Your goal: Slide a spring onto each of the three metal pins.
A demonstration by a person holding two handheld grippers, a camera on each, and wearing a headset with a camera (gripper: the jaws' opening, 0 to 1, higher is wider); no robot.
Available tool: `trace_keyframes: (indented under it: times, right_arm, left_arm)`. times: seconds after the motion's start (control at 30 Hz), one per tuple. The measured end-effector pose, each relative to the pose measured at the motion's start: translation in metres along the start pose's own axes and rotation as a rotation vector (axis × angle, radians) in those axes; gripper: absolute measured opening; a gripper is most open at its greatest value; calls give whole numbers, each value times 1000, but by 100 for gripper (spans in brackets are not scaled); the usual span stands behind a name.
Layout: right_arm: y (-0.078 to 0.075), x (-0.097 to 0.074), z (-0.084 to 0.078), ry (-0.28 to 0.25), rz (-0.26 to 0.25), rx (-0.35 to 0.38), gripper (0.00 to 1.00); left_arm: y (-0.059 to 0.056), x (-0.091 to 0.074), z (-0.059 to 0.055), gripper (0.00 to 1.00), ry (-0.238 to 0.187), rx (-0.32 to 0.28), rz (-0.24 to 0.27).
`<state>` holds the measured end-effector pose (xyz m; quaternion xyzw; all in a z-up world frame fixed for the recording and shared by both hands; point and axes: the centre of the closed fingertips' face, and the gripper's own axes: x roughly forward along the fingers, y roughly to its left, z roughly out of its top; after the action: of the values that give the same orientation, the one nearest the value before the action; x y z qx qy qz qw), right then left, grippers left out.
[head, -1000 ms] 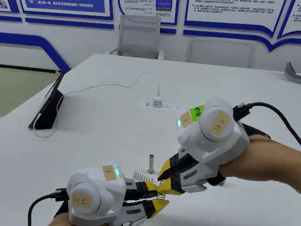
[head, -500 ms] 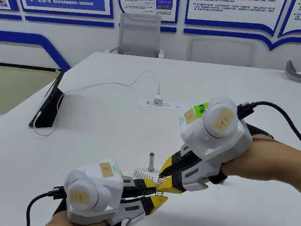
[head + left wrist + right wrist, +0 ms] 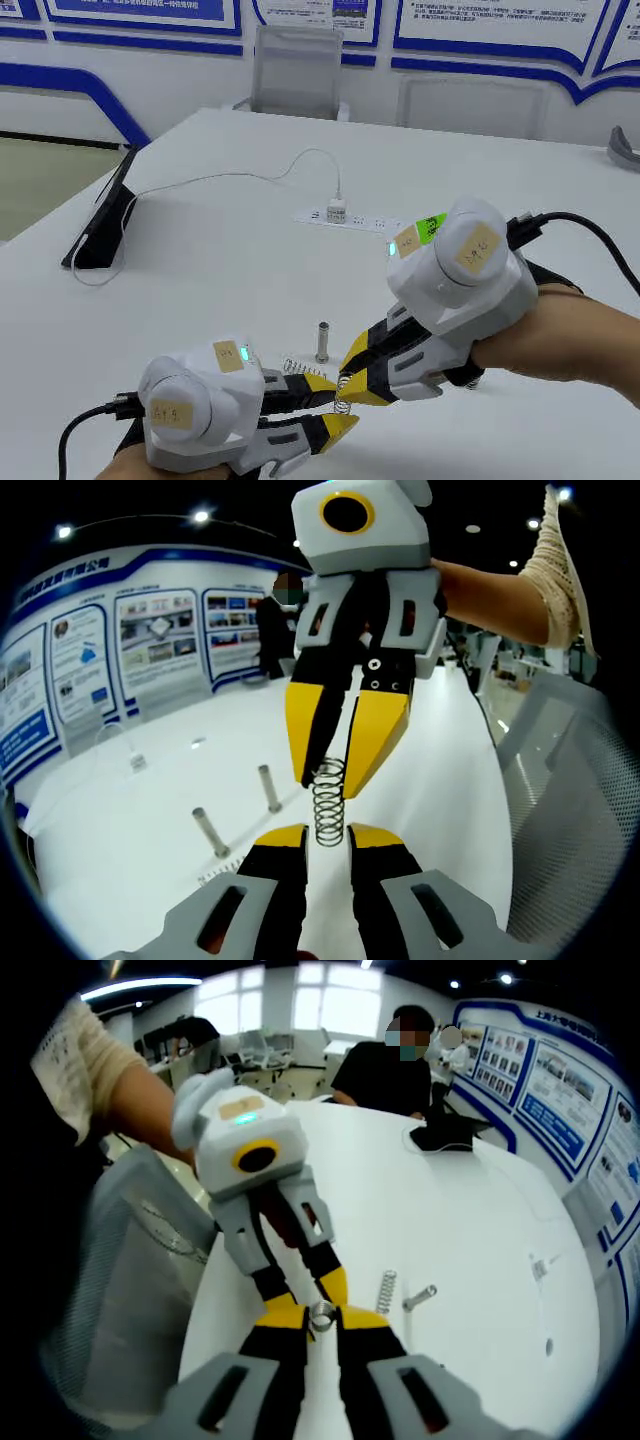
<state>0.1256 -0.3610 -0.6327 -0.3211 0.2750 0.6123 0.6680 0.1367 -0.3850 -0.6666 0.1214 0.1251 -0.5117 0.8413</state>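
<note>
A small metal spring (image 3: 328,802) stretches between the two grippers, which meet tip to tip low over the white table (image 3: 220,250). My left gripper (image 3: 328,837) is shut on its near end. My right gripper (image 3: 338,765) comes in from above, its yellow fingertips (image 3: 372,742) pinched on the far end. The same spring (image 3: 342,390) sits between the yellow tips in the head view, with the right gripper (image 3: 352,380) above the left gripper (image 3: 335,405). I cannot tell whether a pin runs inside it. Two bare metal pins (image 3: 268,788) (image 3: 210,832) stand on the table, and another spring (image 3: 298,367) lies beside one pin (image 3: 322,343).
A white power strip (image 3: 345,222) with a plugged charger and trailing cable lies mid-table. A black stand (image 3: 100,225) sits at the left edge. A grey chair (image 3: 295,75) stands behind the far side. People sit beyond the table in the right gripper view.
The two grippers have stayed tip to tip on the spring. The right gripper has drifted slightly right and down, and the left has barely moved.
</note>
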Motion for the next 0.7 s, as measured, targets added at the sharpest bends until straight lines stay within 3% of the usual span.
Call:
trace_keyframes:
  times: [0.7]
  right_arm:
    - [-19, -12, -11, 9, -51, 42, 12]
  left_arm:
    - [9, -5, -9, 38, 17, -65, 36]
